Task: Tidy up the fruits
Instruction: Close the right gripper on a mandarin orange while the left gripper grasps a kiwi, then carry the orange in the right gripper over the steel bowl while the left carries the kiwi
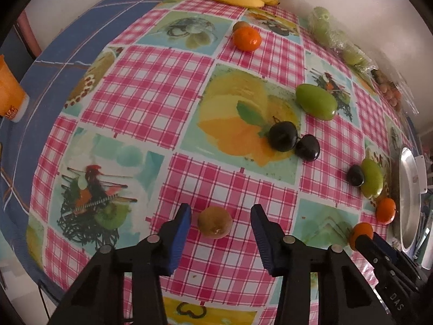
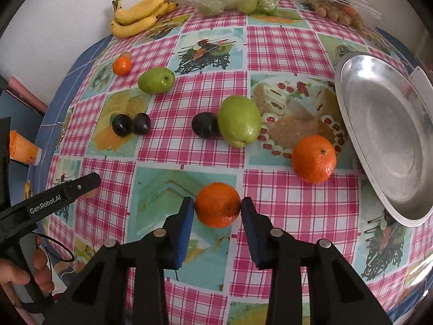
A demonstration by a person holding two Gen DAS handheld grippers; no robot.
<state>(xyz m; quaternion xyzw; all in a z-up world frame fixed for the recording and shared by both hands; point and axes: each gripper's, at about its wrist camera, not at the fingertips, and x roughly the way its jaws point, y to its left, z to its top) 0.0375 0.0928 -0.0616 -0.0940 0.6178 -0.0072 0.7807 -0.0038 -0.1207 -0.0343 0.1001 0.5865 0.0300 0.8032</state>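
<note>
Your right gripper (image 2: 217, 206) pinches a dimpled round mandarin (image 2: 217, 204) at lower centre, blue pads touching. Your left gripper (image 1: 220, 212) gapes wide around a fuzzy oval kiwi (image 1: 214, 222). Shiny metal plate (image 2: 379, 124) right.

Kiwi (image 1: 214, 222) brown, lying on desk. Orange (image 2: 217, 204) round, glossy, on desk; second orange (image 2: 314, 159) beside steel plate (image 2: 351, 86).
</note>
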